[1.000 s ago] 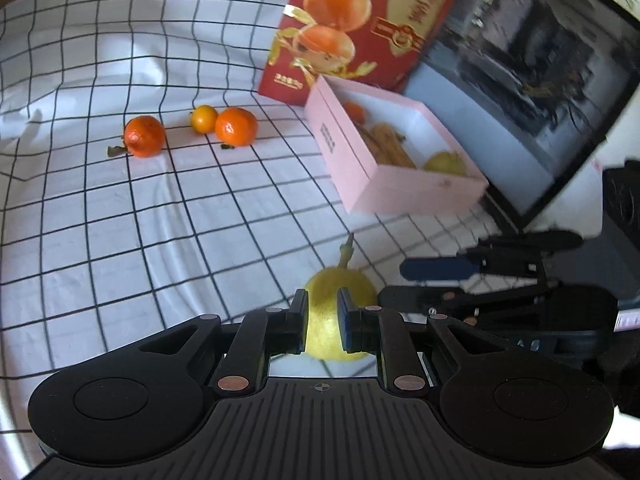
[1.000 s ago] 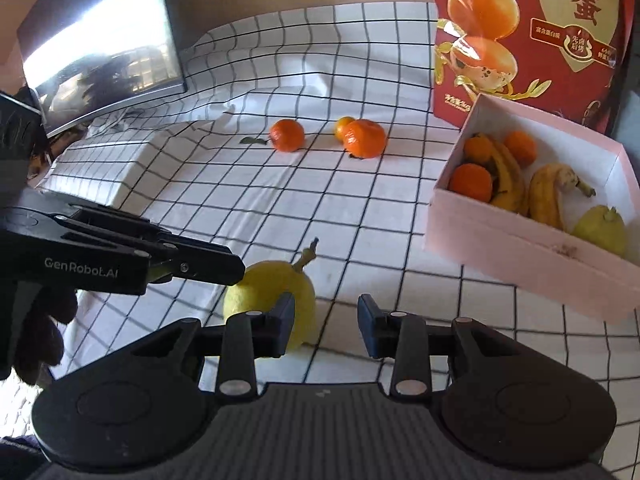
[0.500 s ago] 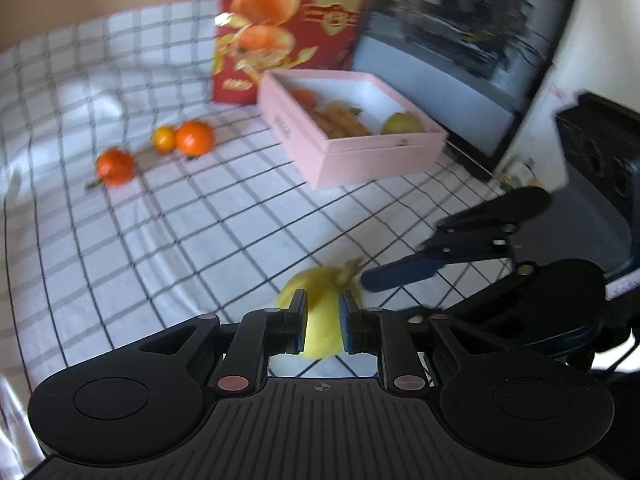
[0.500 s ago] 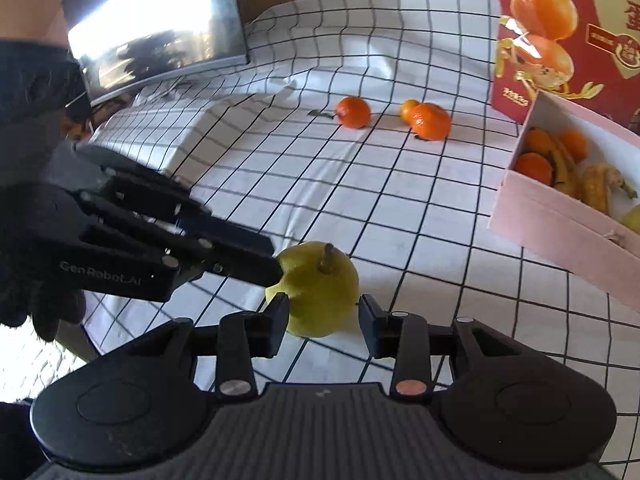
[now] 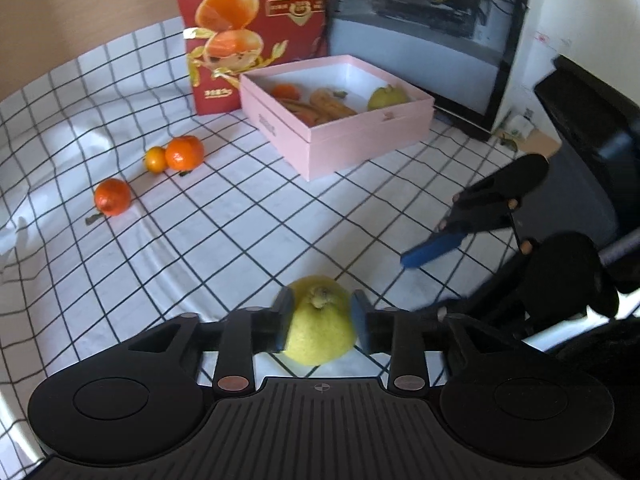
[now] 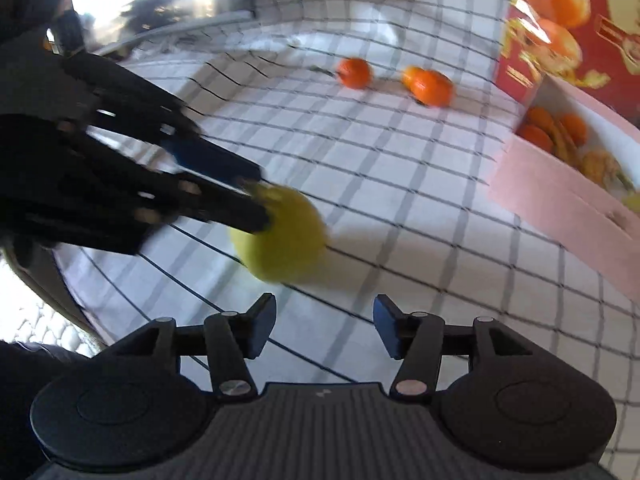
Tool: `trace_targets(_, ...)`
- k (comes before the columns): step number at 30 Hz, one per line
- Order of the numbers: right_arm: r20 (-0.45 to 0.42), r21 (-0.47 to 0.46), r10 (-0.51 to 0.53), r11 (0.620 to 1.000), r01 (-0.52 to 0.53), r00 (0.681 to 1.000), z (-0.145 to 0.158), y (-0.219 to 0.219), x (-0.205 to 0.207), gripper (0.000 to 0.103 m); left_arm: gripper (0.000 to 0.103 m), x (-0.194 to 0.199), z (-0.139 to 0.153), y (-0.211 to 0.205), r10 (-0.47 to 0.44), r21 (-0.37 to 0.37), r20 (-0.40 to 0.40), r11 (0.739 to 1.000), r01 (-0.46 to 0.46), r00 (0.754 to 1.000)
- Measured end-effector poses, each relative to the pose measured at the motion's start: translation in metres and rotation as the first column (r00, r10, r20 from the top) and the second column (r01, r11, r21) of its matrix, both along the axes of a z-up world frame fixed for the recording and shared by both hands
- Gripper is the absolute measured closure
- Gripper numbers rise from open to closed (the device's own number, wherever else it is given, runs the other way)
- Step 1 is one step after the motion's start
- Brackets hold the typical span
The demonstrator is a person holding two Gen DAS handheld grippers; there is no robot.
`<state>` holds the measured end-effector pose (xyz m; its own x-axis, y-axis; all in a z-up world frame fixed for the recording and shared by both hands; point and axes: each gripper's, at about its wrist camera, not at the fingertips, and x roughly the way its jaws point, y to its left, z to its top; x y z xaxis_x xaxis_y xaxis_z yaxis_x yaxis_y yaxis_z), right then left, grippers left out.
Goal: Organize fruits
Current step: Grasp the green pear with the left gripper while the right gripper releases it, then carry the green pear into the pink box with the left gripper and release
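Note:
A yellow pear sits between the fingers of my left gripper, which is shut on it just above the checked cloth. It also shows, blurred, in the right wrist view, with the left gripper on it. My right gripper is open and empty, a little short of the pear. In the left wrist view the right gripper hangs to the right. A pink box holds tangerines, bananas and a second pear. Three tangerines lie loose on the cloth.
A tall red gift bag stands behind the pink box. A dark monitor stands at the back right. The table's near edge is close at the left in the right wrist view.
My left gripper opened wider and took hold of the pear, lifting it. My right gripper has pulled back from the pear and stays open.

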<state>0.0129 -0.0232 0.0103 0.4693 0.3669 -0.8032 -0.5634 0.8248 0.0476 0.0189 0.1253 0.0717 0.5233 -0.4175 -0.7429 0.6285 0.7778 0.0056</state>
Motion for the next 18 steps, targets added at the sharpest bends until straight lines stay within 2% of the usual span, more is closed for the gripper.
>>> trace_targets(5,0.000,-0.029,-0.071,0.997,0.071,0.997,-0.012,-0.014,0.004,0.043,0.049,0.000,-0.002,-0.001,-0.017,-0.004,-0.011,1.000,0.017,1.000)
trace_targets(8,0.035,-0.045,-0.090,0.995,0.091,0.995,-0.015,-0.013,0.003,0.037,0.050,0.006,-0.004,0.001,0.038,-0.003,-0.015,0.999,-0.038,0.999)
trace_targets(10,0.052,-0.059,-0.093,0.994,0.096,0.994,-0.017,-0.009,0.001,0.033,0.046,0.013,-0.009,0.004,0.083,-0.008,-0.038,0.997,-0.083,0.996)
trace_targets(13,0.063,-0.059,-0.110,0.992,0.114,0.992,-0.019,-0.008,0.001,0.025,0.045,0.018,-0.013,0.008,0.100,-0.052,-0.079,0.993,-0.105,0.992)
trace_targets(18,0.074,-0.052,-0.129,0.990,0.133,0.989,-0.023,-0.010,0.002,0.014,0.040,0.023,-0.021,0.003,0.104,-0.095,-0.096,0.989,-0.113,0.990)
